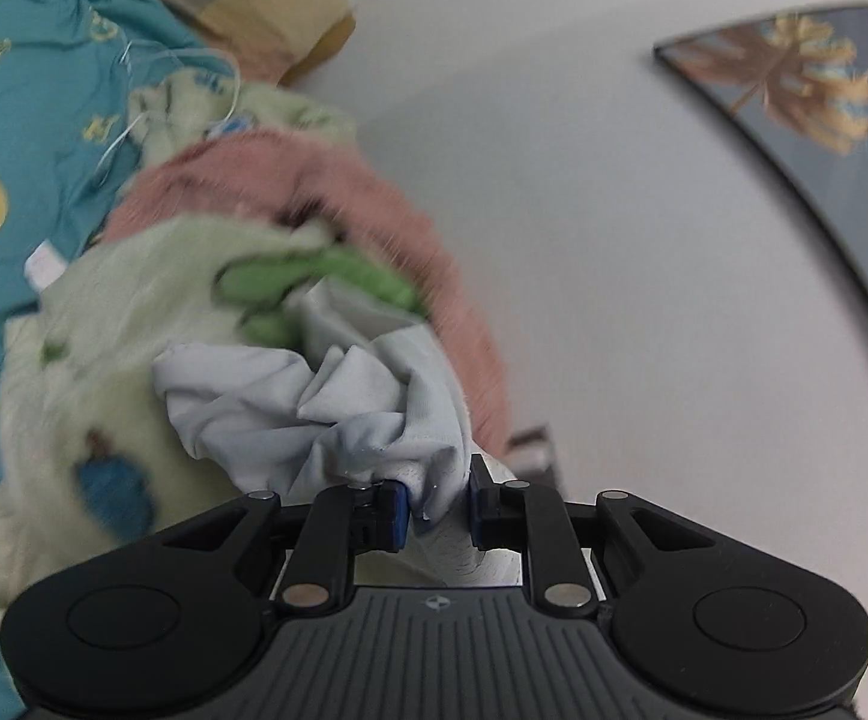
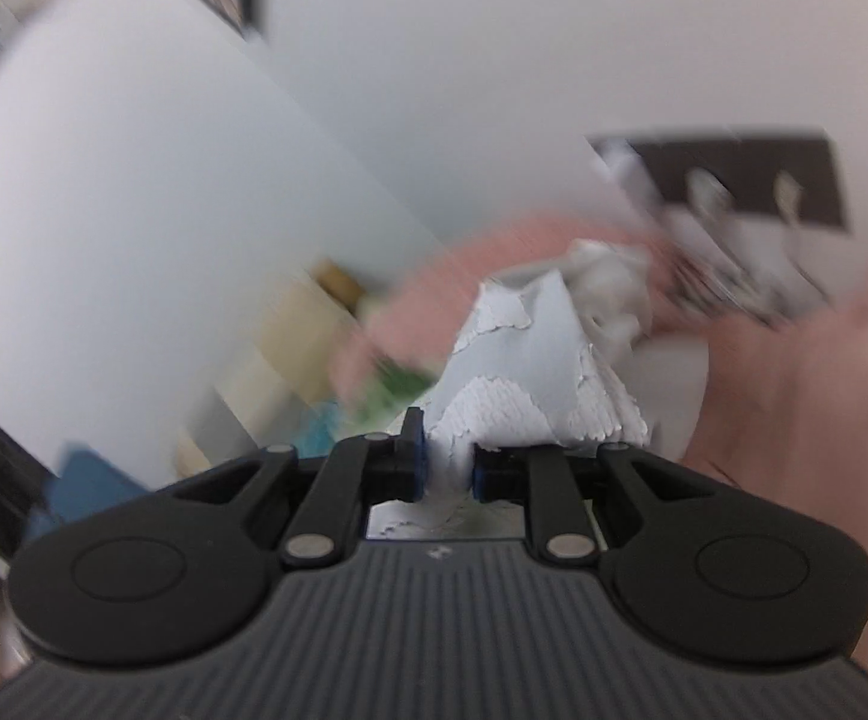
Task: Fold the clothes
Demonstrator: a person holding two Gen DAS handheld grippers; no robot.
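On teal sheet point(image 1: 32, 120), yellow letters, unreadable

Soft even daylight is filling both views, no glare or hard shadows. Right wrist view is smearing heavily with motion blur; left is blurring mildly at far left. Fisheye is bending edges.

My right-wrist view smeared by motion, pink fabric point(image 2: 794, 396) and dark wall hanging point(image 2: 752, 180) unreadable, pale garment point(image 1: 326, 408) bunched, its shape hidden from me, framed leaf picture point(image 1: 806, 96) cut by my left view's edge
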